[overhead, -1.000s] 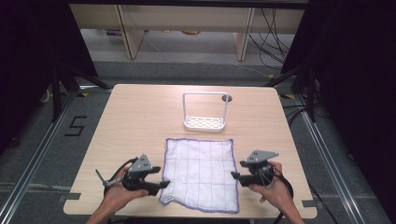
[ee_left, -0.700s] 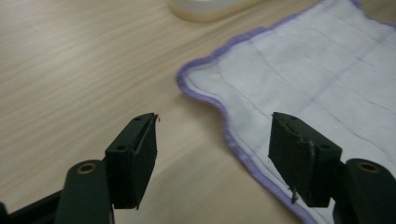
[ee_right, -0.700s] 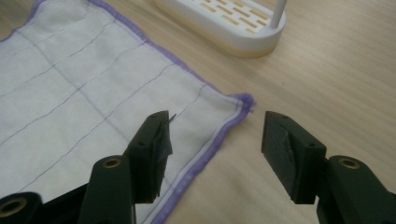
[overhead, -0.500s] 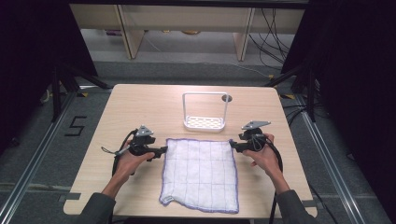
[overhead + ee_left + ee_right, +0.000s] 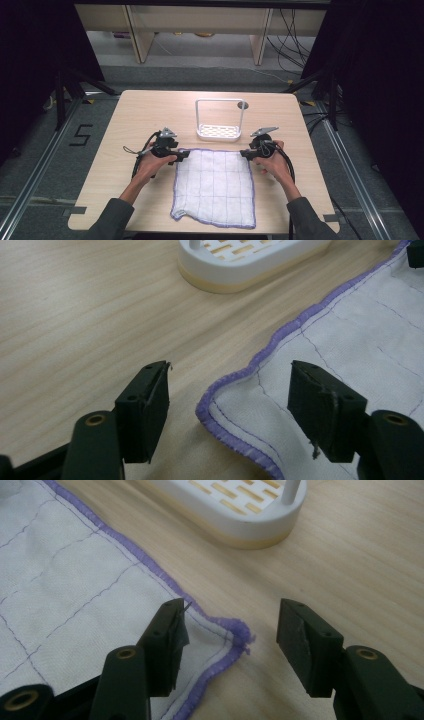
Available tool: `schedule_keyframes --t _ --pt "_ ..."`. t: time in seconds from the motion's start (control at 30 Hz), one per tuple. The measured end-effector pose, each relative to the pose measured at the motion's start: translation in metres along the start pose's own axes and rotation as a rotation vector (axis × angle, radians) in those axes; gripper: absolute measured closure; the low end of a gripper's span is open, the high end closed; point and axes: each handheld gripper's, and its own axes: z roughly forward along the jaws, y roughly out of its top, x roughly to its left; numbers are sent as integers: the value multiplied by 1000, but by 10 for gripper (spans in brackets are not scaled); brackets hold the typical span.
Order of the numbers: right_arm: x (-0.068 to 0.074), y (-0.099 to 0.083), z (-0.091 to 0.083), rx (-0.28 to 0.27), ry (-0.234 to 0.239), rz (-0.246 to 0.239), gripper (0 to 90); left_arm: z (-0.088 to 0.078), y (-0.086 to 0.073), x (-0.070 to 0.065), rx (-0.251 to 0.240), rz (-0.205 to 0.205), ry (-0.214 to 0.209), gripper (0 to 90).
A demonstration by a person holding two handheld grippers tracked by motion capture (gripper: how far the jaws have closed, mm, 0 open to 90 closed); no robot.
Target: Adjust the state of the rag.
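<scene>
I have the left gripper and right gripper spread over the cloth's far corners, jaws just closing, pads clear of it; the rack beyond is cropped.

A white cloth with purple edging lies flat on the wooden table. The left gripper and right gripper sit at its far corners, below a white rack.
</scene>
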Motion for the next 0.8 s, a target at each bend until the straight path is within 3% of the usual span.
schedule_keyframes --t 0.07,0.1,0.13,0.2,0.23,0.27,0.3,0.33,0.43,0.47,0.77,0.8 --pt "-1 0 1 2 -1 -10 470 1 0 0 6 -1 -5 372" --pt "-1 0 2 7 1 -2 481 1 -1 0 15 8 2 390" --pt "0 -1 4 15 7 2 525 2 -2 -1 22 43 -4 462" --pt "1 -1 4 27 11 -1 549 3 -3 -2 31 50 5 504" --pt "2 -1 5 26 16 -14 626 3 -3 -2 31 50 5 575" --pt "2 -1 5 26 16 -14 626 3 -4 -3 30 47 8 575" --pt "3 -1 6 11 20 -11 652 3 -5 -3 35 69 11 610" --pt "5 -2 6 -1 3 -40 782 2 -5 -4 29 94 19 707" --pt "6 -1 1 22 19 -48 854 1 -6 -4 20 105 33 805" --pt "7 0 0 -10 17 -58 875 0 -6 -4 3 102 37 827" --pt "7 11 -18 -74 10 -87 886 -11 5 -4 -39 134 57 860" --pt "6 14 -21 -79 15 -93 886 -12 7 -4 -55 120 58 859"
